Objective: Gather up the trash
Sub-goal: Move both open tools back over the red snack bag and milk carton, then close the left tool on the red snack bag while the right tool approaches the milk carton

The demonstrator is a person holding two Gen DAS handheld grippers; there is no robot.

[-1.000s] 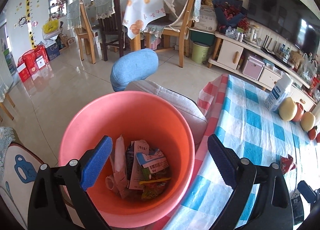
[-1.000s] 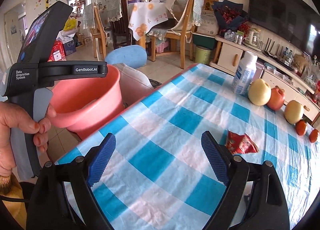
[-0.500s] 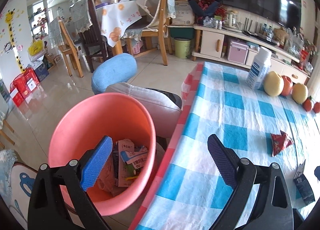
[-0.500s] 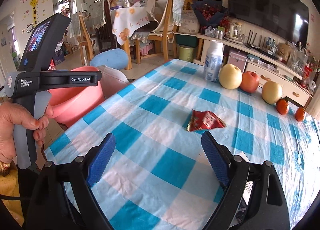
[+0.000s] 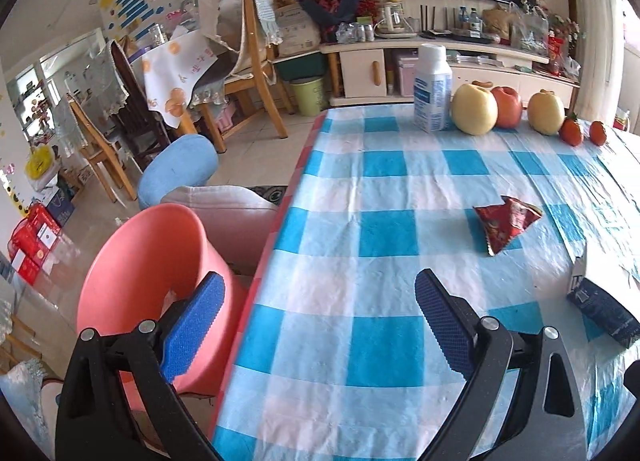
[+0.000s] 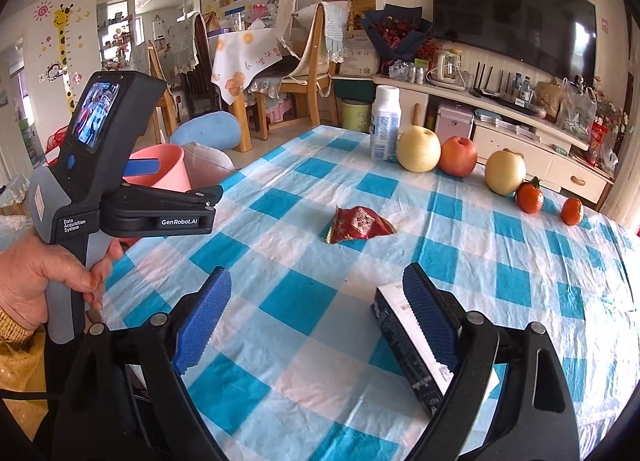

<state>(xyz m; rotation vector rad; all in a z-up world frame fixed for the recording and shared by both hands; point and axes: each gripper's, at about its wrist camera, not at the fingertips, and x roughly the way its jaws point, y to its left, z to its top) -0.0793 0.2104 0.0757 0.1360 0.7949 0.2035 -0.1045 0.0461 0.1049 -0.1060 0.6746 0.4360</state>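
Note:
A crumpled red snack wrapper lies on the blue-checked tablecloth. A dark carton with a white face lies nearer, just behind the right finger of my right gripper. The pink bin stands beside the table's left edge. My left gripper is open over the table's edge with nothing between its fingers. A hand holds its body in the right wrist view. My right gripper is open above the cloth, empty.
At the table's far end stand a white bottle, two yellow pears, a red apple and two small oranges. A padded seat and blue cushion sit behind the bin. Chairs and a TV cabinet lie beyond.
My left gripper has swung right, from above the bin's contents to over the table's edge. The right gripper has also moved right, bringing the wrapper nearer and the dark carton into view.

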